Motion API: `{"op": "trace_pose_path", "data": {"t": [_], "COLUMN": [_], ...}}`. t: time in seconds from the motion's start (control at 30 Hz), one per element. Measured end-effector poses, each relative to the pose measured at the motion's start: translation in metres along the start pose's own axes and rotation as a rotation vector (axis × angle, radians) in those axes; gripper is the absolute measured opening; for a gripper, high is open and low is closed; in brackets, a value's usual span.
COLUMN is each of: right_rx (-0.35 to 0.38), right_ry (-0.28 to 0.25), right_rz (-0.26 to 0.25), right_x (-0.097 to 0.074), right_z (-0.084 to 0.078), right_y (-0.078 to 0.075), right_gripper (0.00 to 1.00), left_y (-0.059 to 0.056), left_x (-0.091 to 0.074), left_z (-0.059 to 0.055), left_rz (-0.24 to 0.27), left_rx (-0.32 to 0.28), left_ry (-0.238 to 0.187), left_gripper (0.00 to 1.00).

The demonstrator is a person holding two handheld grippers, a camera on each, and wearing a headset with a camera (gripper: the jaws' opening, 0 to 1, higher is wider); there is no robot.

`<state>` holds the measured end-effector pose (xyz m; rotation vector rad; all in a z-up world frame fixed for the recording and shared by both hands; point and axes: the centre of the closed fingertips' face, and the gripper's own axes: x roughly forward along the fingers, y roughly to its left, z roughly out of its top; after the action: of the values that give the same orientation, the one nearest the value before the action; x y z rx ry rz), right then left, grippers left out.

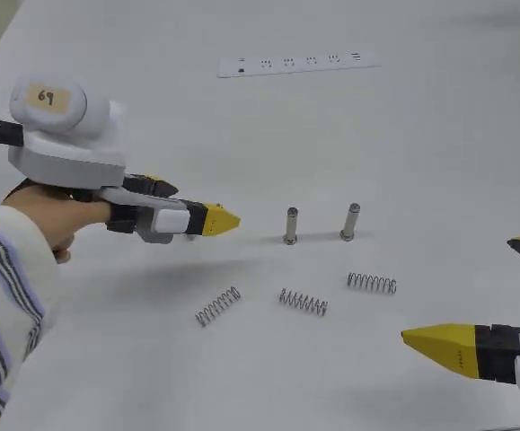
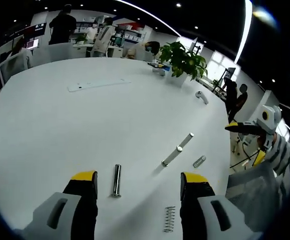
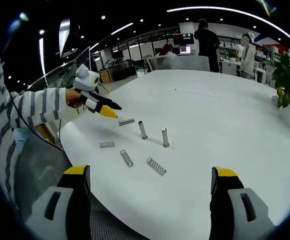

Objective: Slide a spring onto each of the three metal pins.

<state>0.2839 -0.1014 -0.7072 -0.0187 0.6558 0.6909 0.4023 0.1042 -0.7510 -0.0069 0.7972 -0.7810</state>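
Nothing threaded yet. All three springs (image 1: 303, 302) lie loose on the table (image 1: 421, 135), just in front of the pins. Two pins (image 1: 291, 224) stand upright. The third pin (image 2: 116, 180) sits between the left gripper's (image 2: 139, 177) open jaws and seems to lie flat. The right gripper (image 1: 462, 292) hovers near the springs, jaws wide and empty. It's the opening step, I'd say: left closes on that pin, right drops and pinches a spring by one end.

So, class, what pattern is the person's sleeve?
Striped sleeve, pale with dark lines; best in head view.
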Motion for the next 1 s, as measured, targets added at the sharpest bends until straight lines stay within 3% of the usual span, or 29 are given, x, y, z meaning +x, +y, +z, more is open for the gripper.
{"op": "trace_pose_path", "data": {"t": [0.43, 1.0], "right_rx": [0.019, 0.027], "right_ry": [-0.015, -0.014], "right_rz": [0.02, 0.029], "right_x": [0.002, 0.005], "right_z": [0.001, -0.001], "right_y": [0.004, 0.006], "right_gripper": [1.0, 1.0], "left_y": [-0.005, 0.008], "left_x": [0.02, 0.038], "left_z": [-0.004, -0.011], "left_rz": [-0.019, 0.022], "left_rx": [-0.033, -0.072], "left_ry": [0.014, 0.042], "left_gripper": [0.57, 0.45]}}
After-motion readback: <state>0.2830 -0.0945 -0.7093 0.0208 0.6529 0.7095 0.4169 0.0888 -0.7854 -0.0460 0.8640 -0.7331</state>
